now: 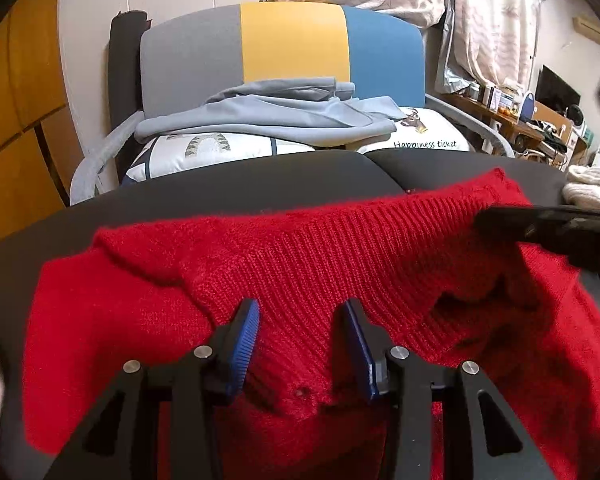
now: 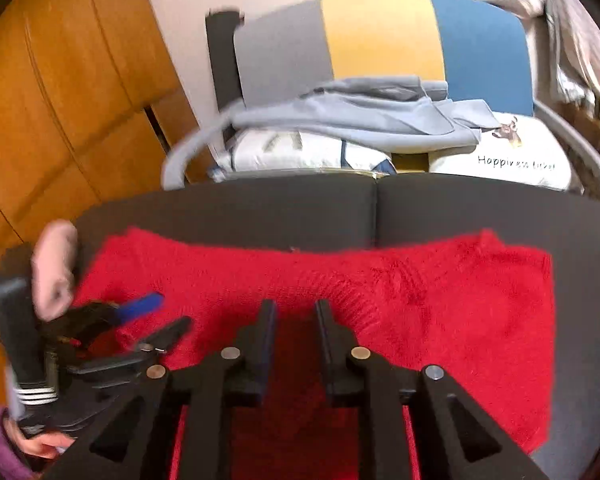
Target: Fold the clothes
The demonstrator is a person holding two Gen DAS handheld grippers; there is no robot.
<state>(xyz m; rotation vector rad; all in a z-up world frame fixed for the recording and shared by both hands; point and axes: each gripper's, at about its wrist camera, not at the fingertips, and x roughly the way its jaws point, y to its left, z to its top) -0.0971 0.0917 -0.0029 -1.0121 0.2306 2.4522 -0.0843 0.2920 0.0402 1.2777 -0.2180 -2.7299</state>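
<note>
Sweater, red knit, lies flat on the dark table, long axis running nine to three o'clock. Chair with grey clothes stands at twelve. Left gripper, half open, and right gripper, narrowly parted, rest over its near edge; no fabric visibly pinched.

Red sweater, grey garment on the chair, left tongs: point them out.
red sweater (image 1: 340, 248): left wrist view, ribbed middle.
grey garment (image 1: 268, 114): left wrist view, folded middle.
left tongs (image 1: 300, 344): left wrist view, midway between tips.
</note>
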